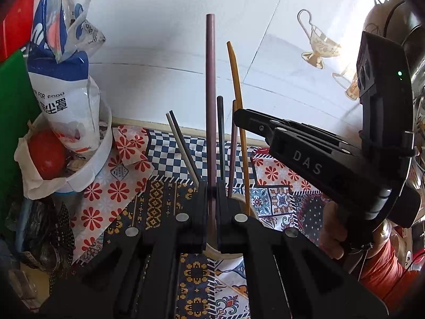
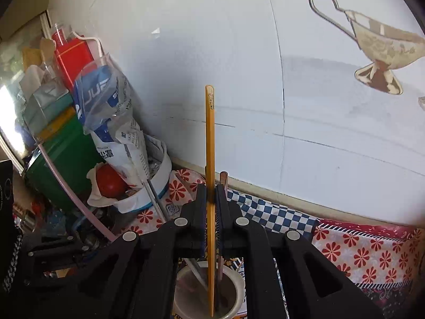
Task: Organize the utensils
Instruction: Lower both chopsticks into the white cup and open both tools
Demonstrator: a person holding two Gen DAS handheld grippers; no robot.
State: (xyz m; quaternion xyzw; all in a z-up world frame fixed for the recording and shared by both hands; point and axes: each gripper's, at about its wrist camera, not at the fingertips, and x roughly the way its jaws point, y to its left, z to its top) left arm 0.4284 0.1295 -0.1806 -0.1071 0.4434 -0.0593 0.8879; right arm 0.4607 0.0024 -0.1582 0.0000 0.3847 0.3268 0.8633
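Each hand-held gripper, left (image 1: 211, 190) and right (image 2: 211, 194), clamps 1 chopstick upright over the cup (image 2: 236, 289).

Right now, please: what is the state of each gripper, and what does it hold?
Left gripper: shut on the long dark purple stick.
Right gripper: shut on the thin yellow wooden chopstick, above the white cup.

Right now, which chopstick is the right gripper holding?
The yellow chopstick, clamped upright in the right gripper; the dark purple chopstick sits in the left gripper.
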